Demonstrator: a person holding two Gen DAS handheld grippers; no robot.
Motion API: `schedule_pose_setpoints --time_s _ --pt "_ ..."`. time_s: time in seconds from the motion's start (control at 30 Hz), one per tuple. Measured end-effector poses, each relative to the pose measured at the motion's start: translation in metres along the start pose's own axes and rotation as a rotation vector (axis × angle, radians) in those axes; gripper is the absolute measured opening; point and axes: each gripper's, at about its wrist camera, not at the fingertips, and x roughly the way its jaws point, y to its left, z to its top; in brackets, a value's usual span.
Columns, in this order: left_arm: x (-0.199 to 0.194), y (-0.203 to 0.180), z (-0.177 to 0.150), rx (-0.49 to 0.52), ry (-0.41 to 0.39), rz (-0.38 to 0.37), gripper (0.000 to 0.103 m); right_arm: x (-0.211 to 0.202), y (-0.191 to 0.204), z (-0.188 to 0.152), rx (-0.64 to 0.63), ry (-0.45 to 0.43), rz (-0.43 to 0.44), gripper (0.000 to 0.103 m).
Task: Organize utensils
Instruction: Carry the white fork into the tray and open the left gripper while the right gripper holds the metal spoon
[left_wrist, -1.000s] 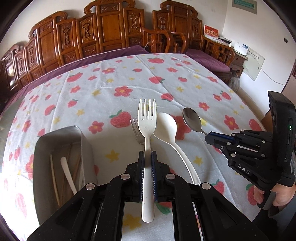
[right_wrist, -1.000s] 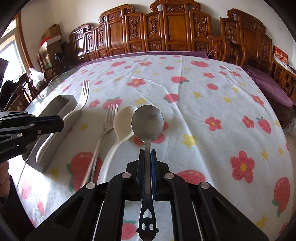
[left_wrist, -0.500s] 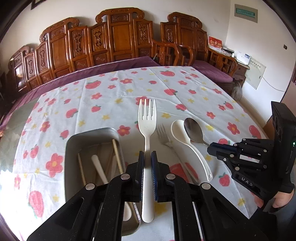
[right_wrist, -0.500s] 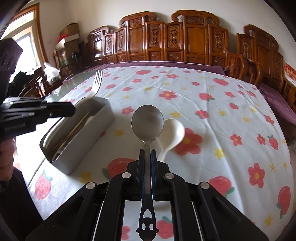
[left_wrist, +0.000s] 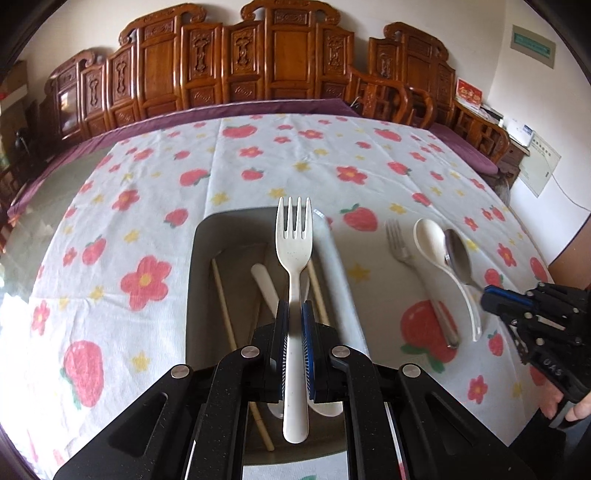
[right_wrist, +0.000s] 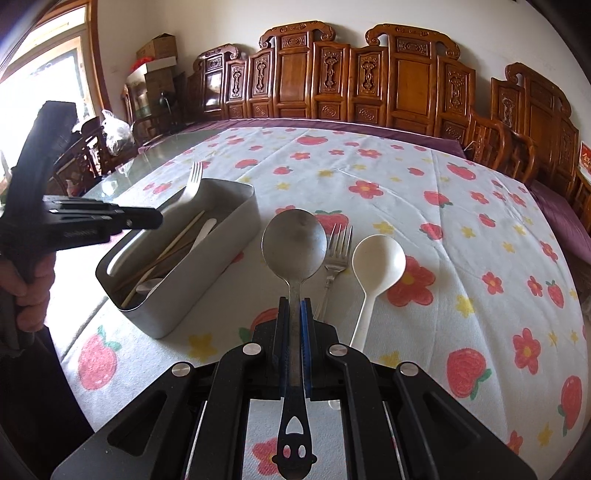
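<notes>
The left gripper (left_wrist: 293, 314) is clamped on the handle of a white plastic fork (left_wrist: 294, 236), tines pointing away from the camera, and holds it above the open grey metal utensil box (left_wrist: 341, 280); the handle end projects back past the pads toward the camera. The box stands on a tablecloth (left_wrist: 147, 177) printed with strawberries and flowers, and it contains wooden chopsticks (left_wrist: 223, 299) and a white utensil (left_wrist: 264, 284) whose type cannot be determined from this angle. The right gripper (right_wrist: 294, 308) is closed on the stem of a metal spoon (right_wrist: 294, 243), bowl forward and clear of the cloth, with the cut-out handle end showing behind the pads. On the cloth beneath and just beyond that spoon lie a metal fork (right_wrist: 338, 254) and a white plastic spoon (right_wrist: 376, 266), side by side, to the right of the box in the right wrist view. In that view the left gripper appears at the left edge, gripped by a hand (right_wrist: 31, 288), with the fork's tines rising above the far rim of the box. In the left wrist view the right gripper stands at the right edge, its metal spoon overlapping the white spoon's bowl from the camera's line of sight. Carved wooden chairs (right_wrist: 332, 81) line the far side of the table.
</notes>
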Motion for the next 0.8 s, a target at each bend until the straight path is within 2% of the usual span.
schedule_pose_setpoints --time_s 0.6,0.8 --pt "0.028 0.016 -0.006 -0.044 0.051 0.027 0.007 0.001 0.007 0.000 -0.015 0.004 0.000 0.008" --pt "0.017 0.018 -0.003 -0.044 0.018 0.027 0.009 0.003 0.018 0.004 -0.042 0.016 -0.016 0.008"
